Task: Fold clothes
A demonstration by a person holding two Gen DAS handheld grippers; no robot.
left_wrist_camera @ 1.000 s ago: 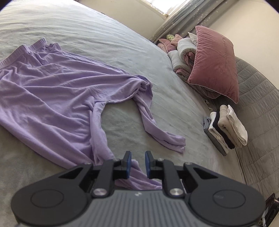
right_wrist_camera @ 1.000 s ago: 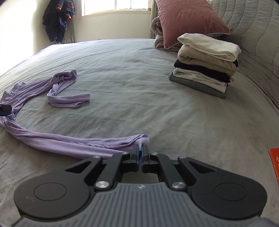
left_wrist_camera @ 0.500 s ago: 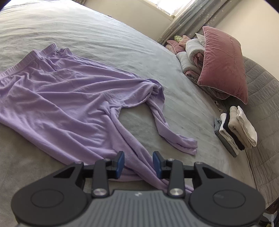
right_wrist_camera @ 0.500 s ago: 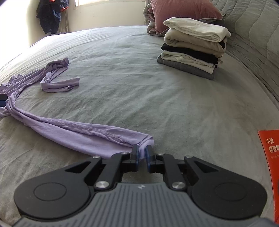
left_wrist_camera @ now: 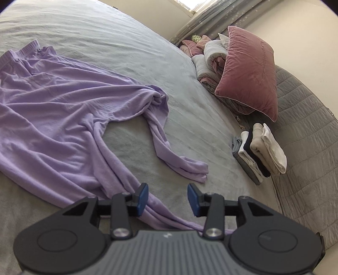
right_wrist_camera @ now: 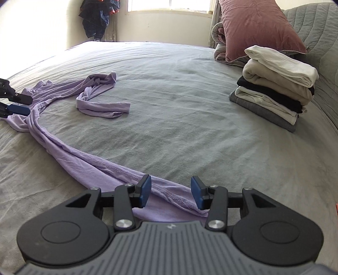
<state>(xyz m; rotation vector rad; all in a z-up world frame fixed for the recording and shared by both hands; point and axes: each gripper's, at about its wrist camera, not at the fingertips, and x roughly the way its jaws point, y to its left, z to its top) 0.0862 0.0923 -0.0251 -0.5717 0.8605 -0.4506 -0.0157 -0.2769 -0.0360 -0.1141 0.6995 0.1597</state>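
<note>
A lilac pair of trousers [left_wrist_camera: 52, 110] lies spread and creased on the grey bed [left_wrist_camera: 126, 42], waistband at the far left. One leg curls toward the bed's middle [right_wrist_camera: 101, 105]. The other leg runs under my left gripper [left_wrist_camera: 166, 198] to my right gripper [right_wrist_camera: 171, 192], where its hem [right_wrist_camera: 169, 196] lies flat between the fingers. Both grippers are open and empty, just above the cloth. My left gripper also shows at the left edge of the right wrist view [right_wrist_camera: 14, 103].
A stack of folded clothes [right_wrist_camera: 276, 91] sits at the right of the bed, also in the left wrist view [left_wrist_camera: 259, 152]. A pink pillow [left_wrist_camera: 249, 69] and rolled bedding [left_wrist_camera: 211, 55] lean on the grey headboard [left_wrist_camera: 306, 127]. Dark clothes [right_wrist_camera: 97, 17] hang by the window.
My right gripper, shut on the leg hem a second ago, has opened and let it go. My left gripper has opened wider over the same leg.
</note>
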